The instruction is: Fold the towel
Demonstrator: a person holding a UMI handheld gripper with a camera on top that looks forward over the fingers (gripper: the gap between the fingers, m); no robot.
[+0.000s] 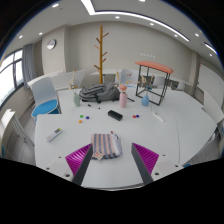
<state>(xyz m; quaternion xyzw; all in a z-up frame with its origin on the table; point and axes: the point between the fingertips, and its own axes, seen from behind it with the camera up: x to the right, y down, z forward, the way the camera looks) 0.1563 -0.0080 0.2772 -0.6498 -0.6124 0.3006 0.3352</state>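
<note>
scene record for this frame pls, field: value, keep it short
towel: folded striped towel lying on the table, between the fingers
gripper: gripper open, pink pads either side of the towel, gaps visible
table: white table
beyond the towel: pink bottle, cup, small black item, remote
background: wooden coat stand, chair

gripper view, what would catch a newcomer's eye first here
First the gripper itself: its two bright magenta pads flank a small folded checked towel lying between the open fingers on the white table. Beyond that, a pink bottle stands farther back on the table, and a wooden coat stand rises behind it.
</note>
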